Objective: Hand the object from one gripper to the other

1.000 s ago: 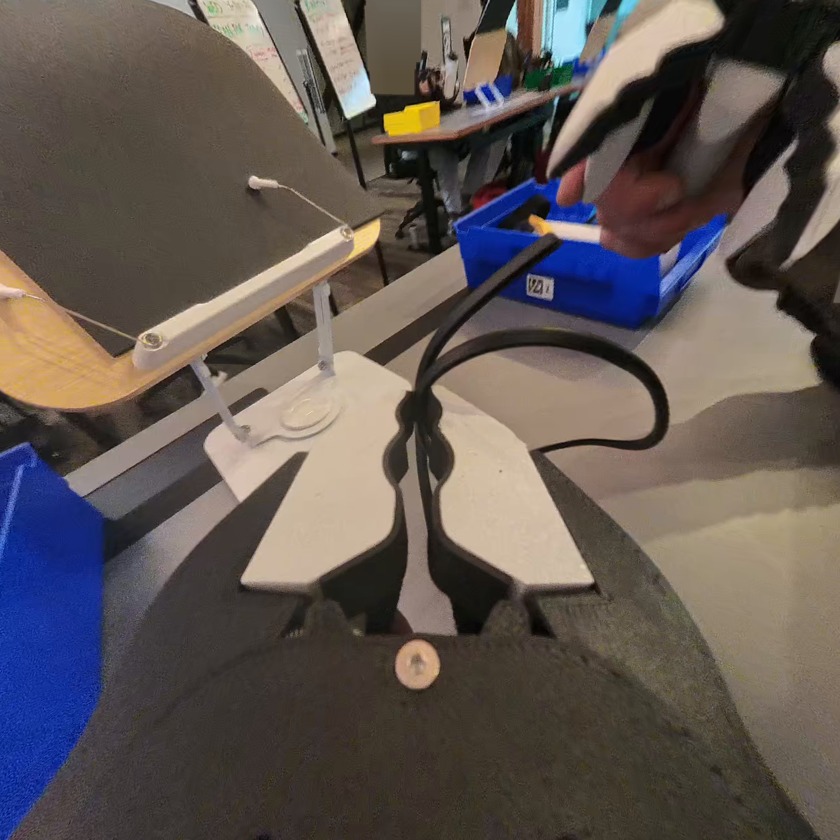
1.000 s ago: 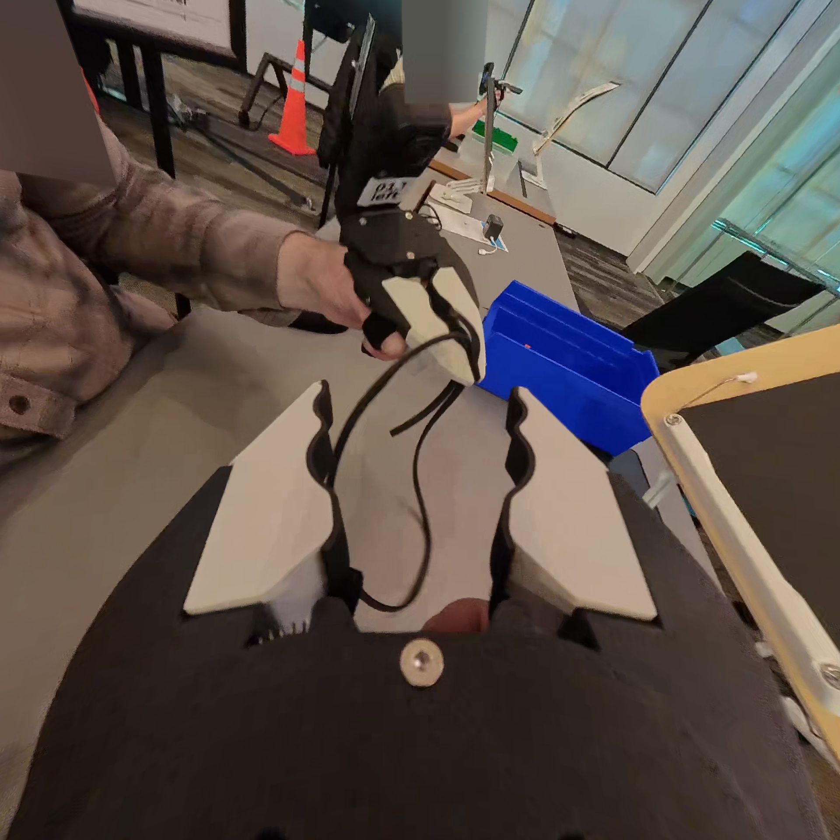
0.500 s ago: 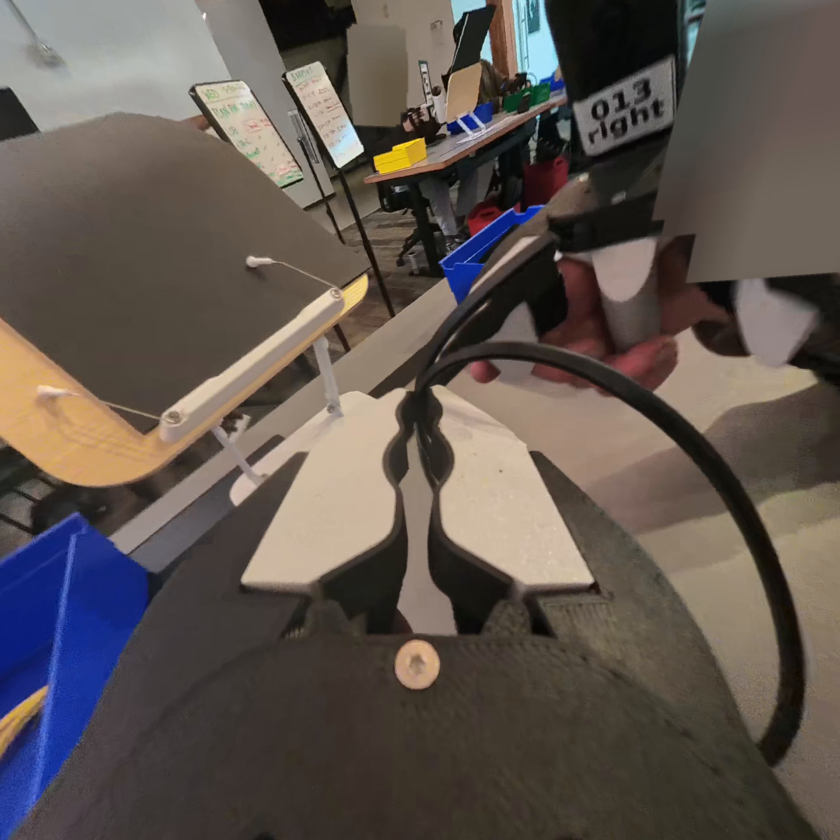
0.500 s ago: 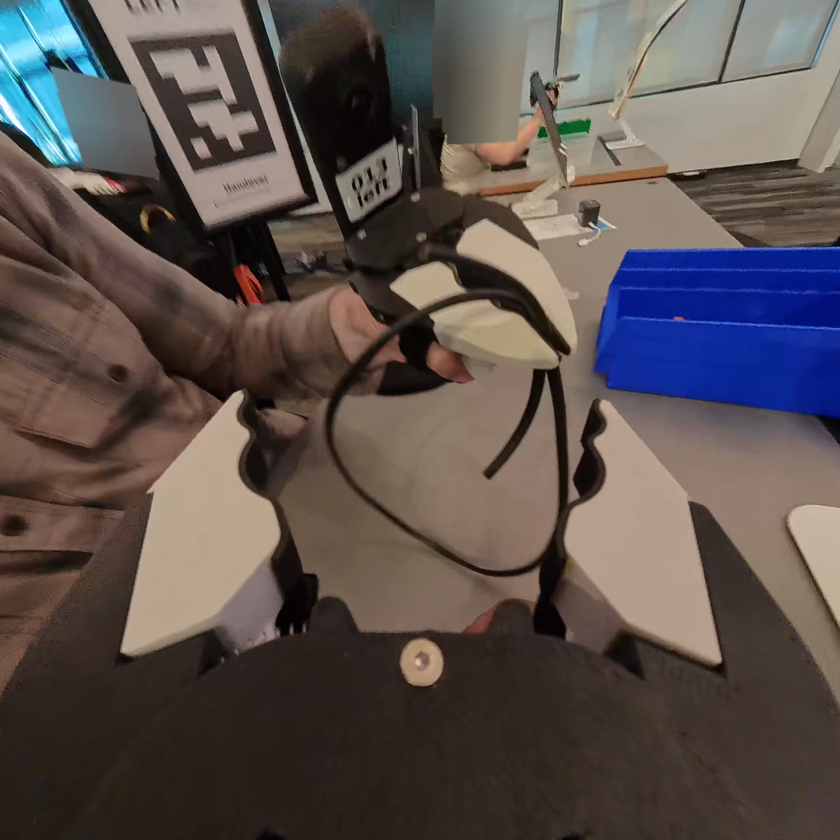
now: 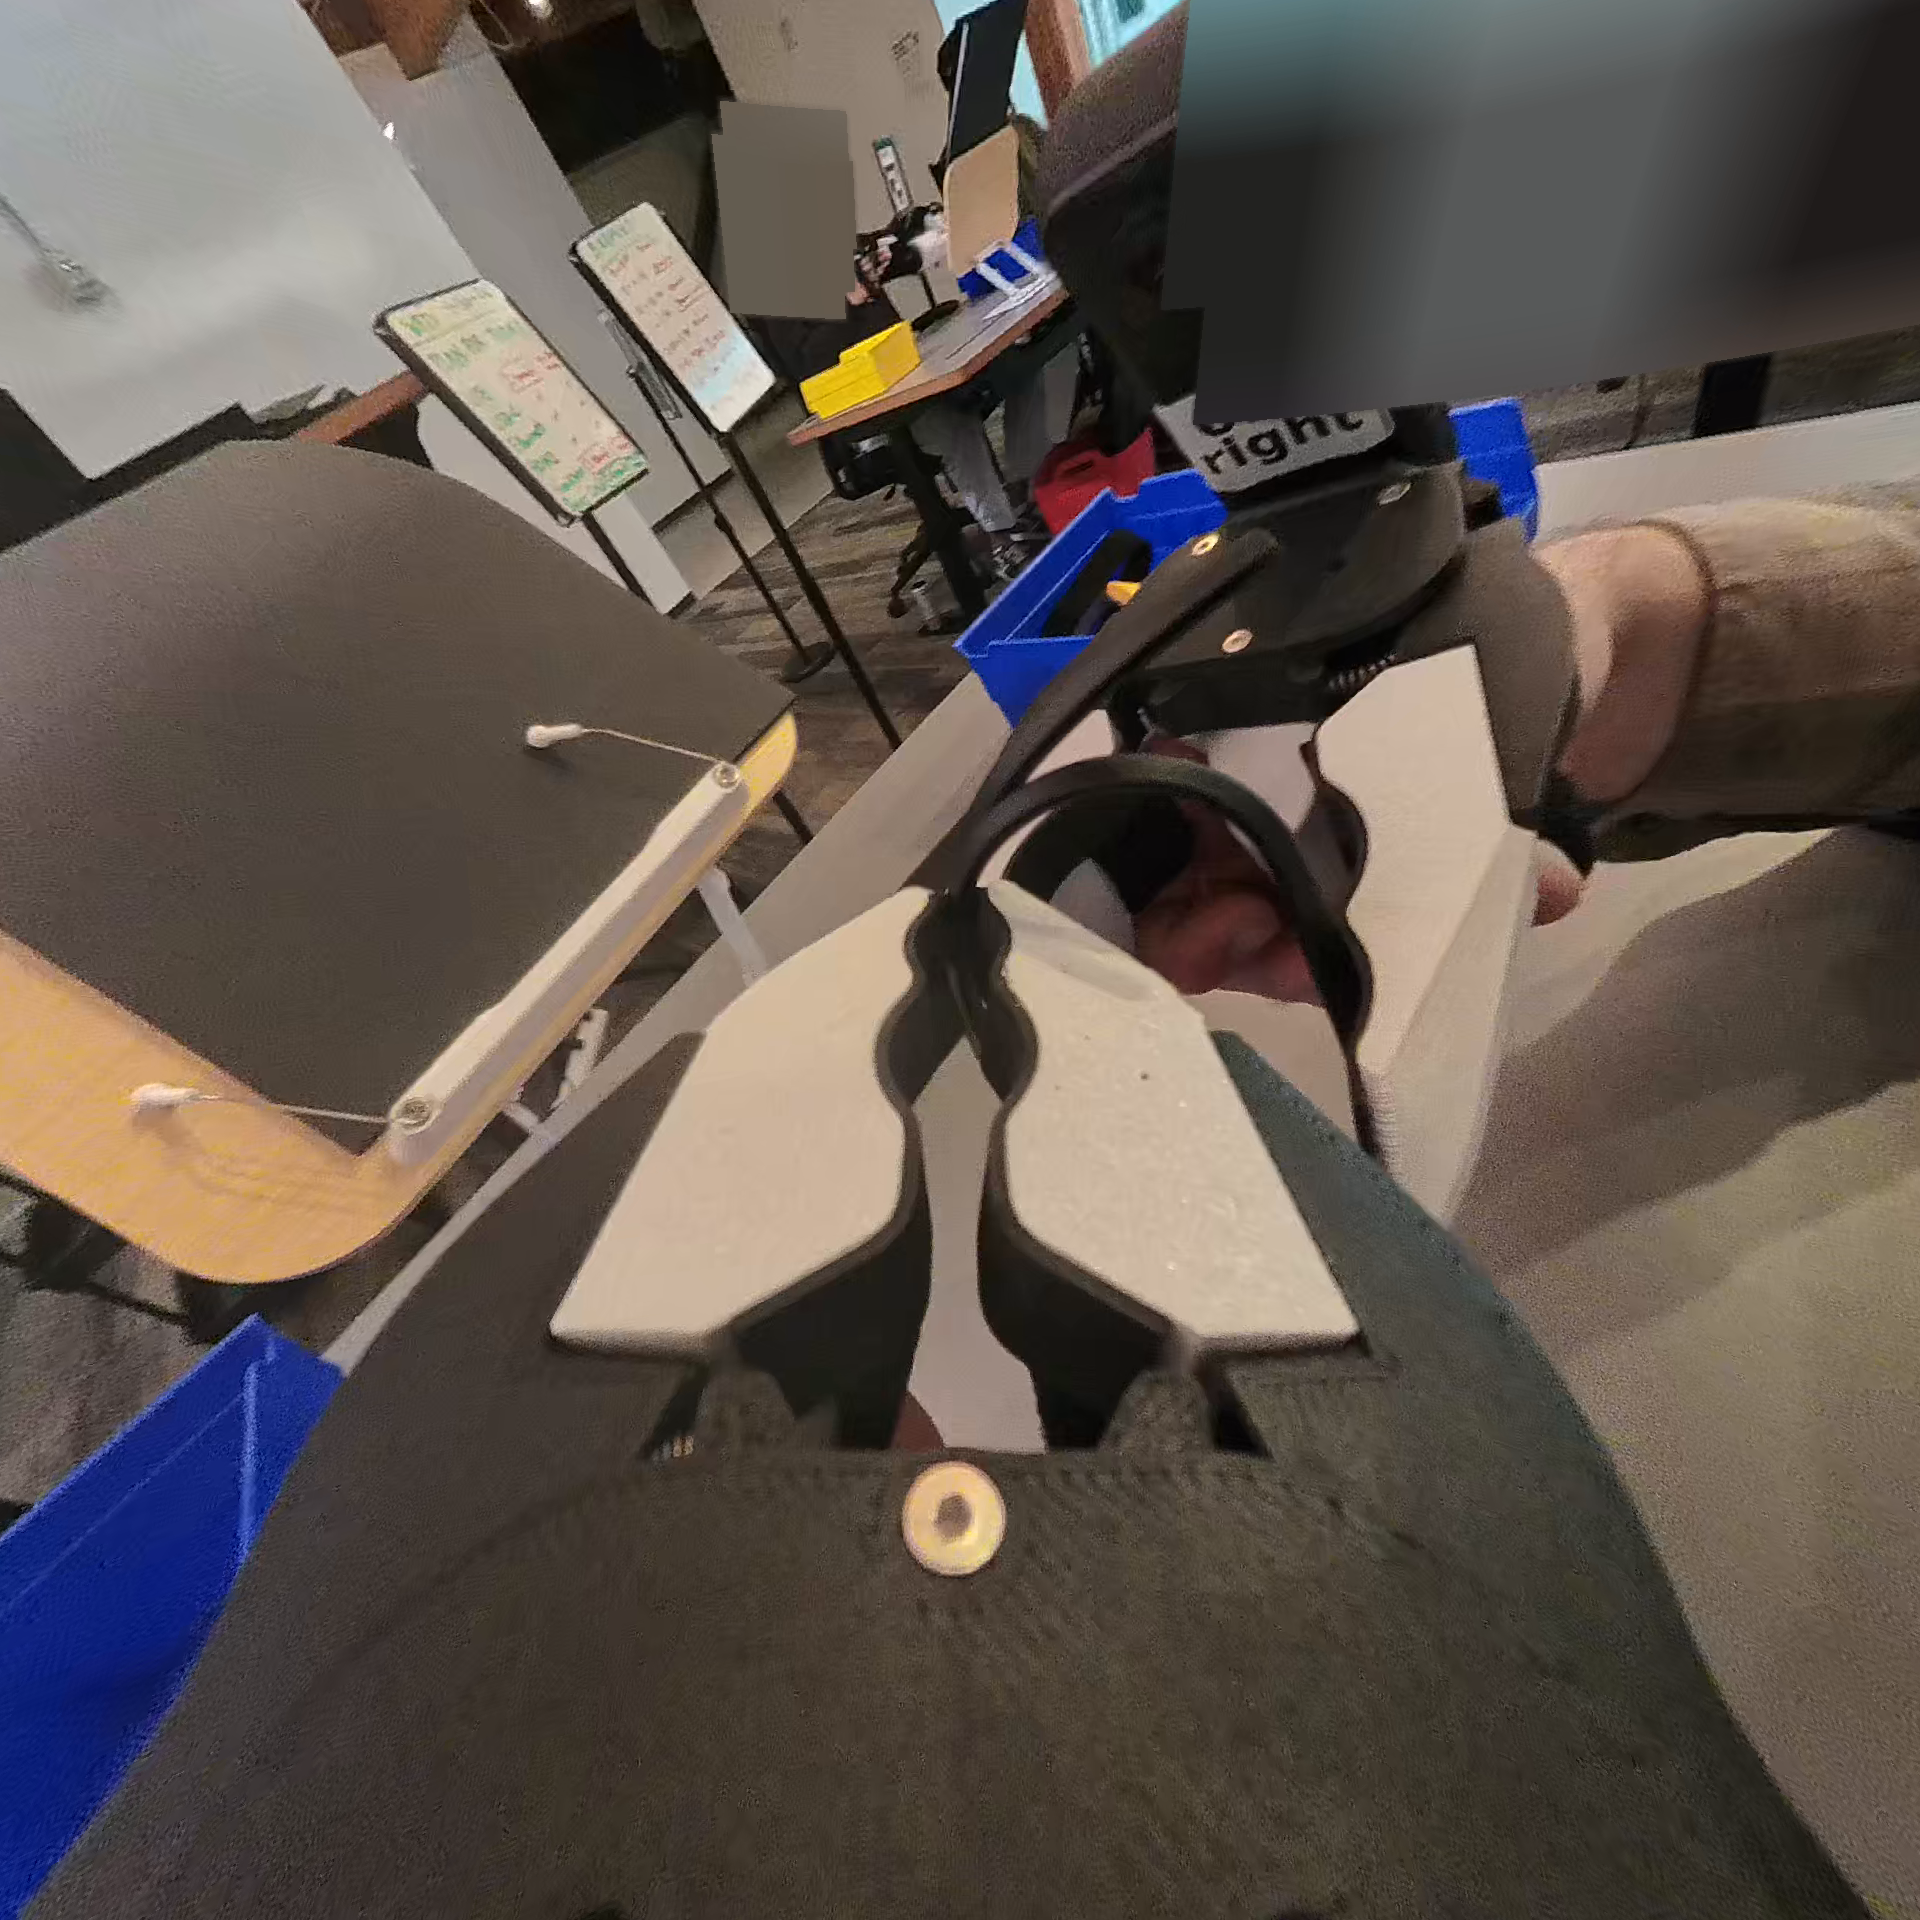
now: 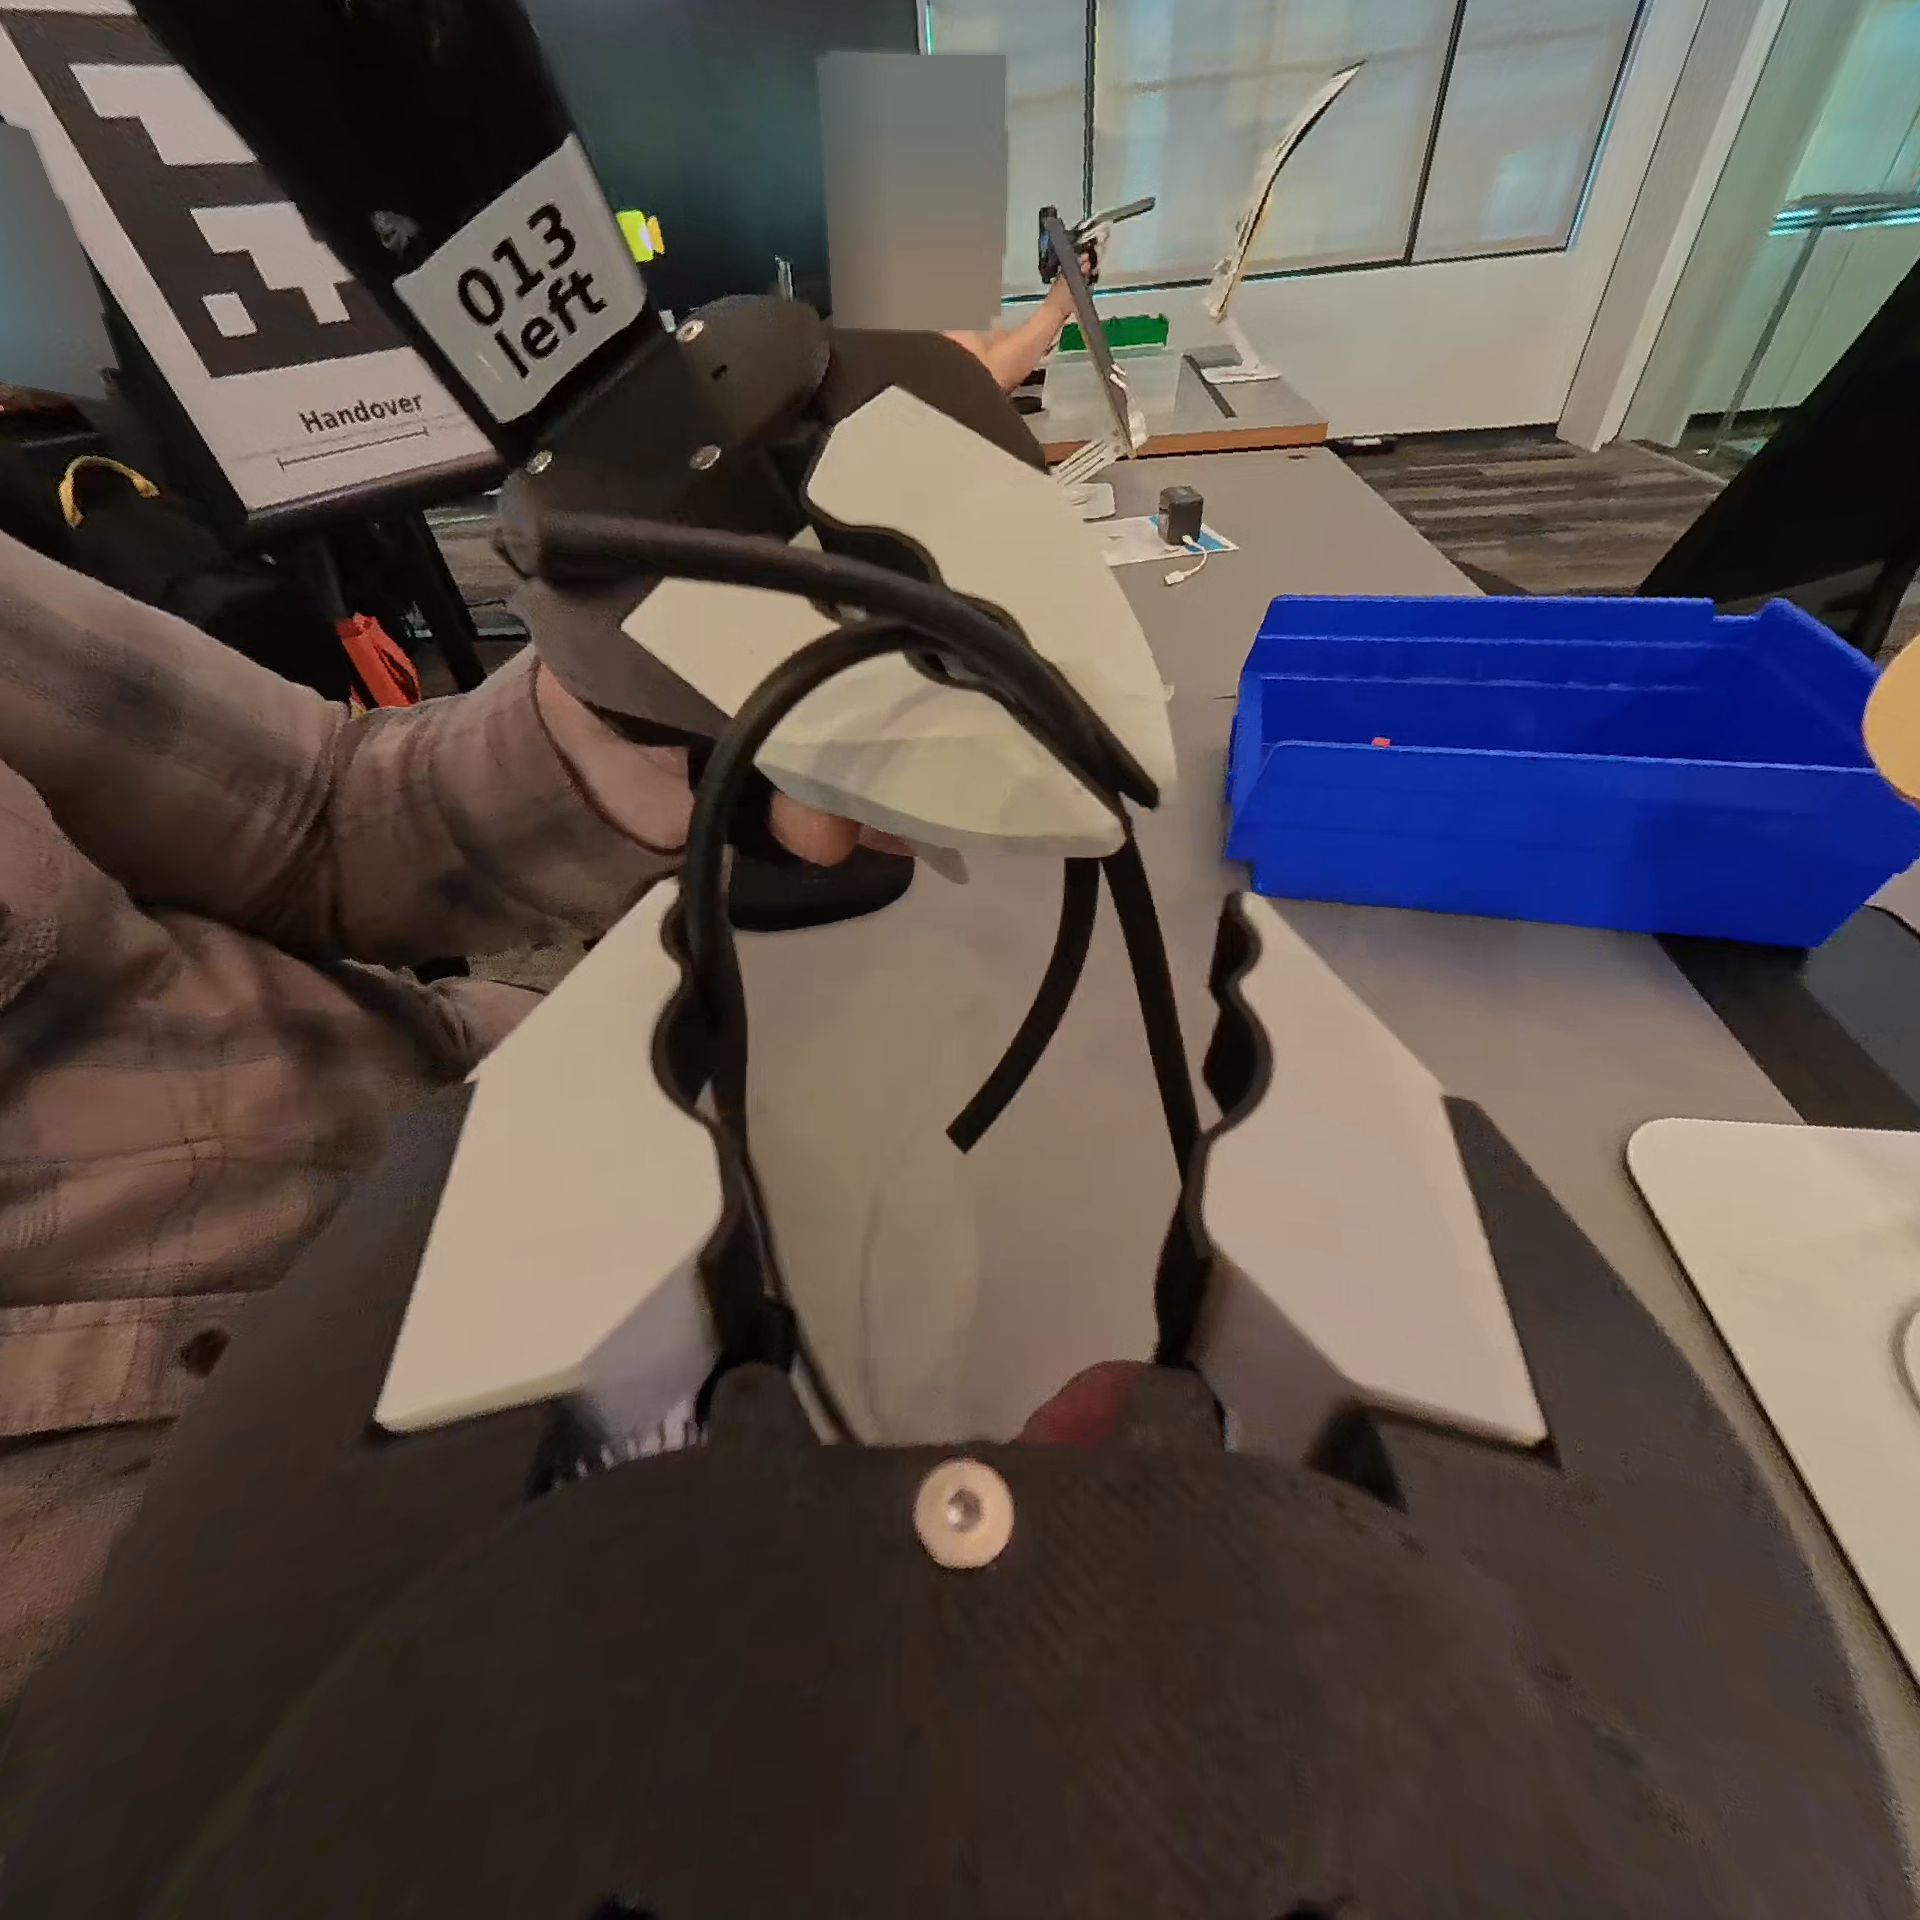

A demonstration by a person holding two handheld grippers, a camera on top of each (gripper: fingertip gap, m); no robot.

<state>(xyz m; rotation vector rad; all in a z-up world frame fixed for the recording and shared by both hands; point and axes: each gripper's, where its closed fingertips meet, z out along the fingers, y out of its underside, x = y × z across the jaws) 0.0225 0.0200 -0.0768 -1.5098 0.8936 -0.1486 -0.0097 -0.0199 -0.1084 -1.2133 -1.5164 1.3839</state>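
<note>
Already we have the cable (image 6: pixel 717 831) loop between the right gripper (image 6: pixel 956 1049)'s wide-open jaws, while the left gripper (image 5: pixel 961 971) pinches it shut.

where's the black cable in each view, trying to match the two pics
Left wrist view: the black cable arches up from the shut left tool, just above centre, toward the right tool.
Right wrist view: the cable loops down from the left tool into the open right tool, centre.
Shared landmark: the blue bin on the grey table.
</note>
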